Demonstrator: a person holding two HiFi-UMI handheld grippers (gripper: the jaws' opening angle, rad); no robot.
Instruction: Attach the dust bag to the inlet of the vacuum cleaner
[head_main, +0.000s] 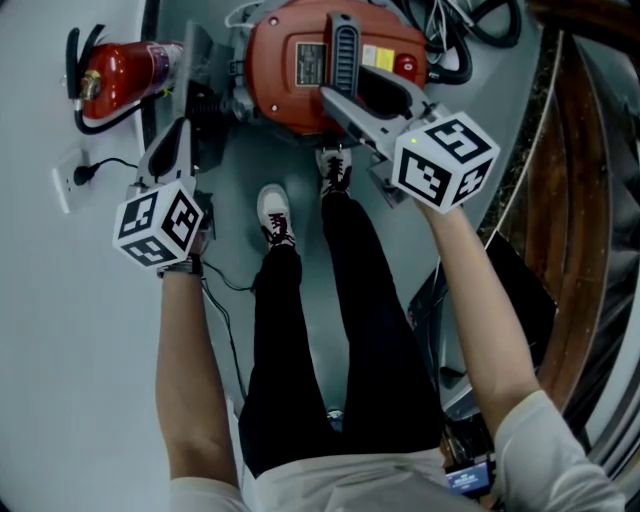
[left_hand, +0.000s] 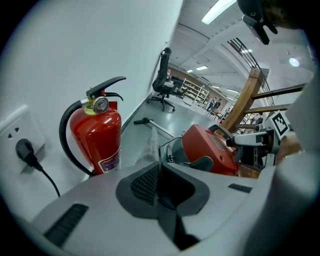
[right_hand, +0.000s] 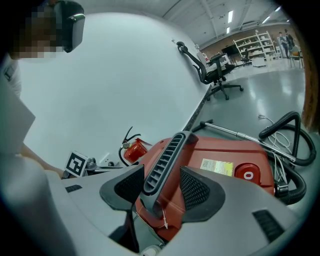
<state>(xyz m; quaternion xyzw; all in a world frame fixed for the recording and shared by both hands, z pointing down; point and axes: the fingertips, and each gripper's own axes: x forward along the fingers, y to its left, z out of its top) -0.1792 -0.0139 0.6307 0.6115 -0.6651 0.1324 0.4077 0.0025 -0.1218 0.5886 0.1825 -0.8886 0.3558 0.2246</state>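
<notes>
The red vacuum cleaner stands on the grey floor by the wall. Its ribbed grey handle lies between the jaws of my right gripper, which is shut on it at the near end. Left of the vacuum, my left gripper is nearly shut on the thin edge of the whitish dust bag, which hangs beyond the pads towards the vacuum's front. The inlet is hidden from me.
A red fire extinguisher stands against the wall beside a socket with a black plug. The black hose and cables lie behind the vacuum. The person's shoes stand just before it, and a wooden railing runs at the right.
</notes>
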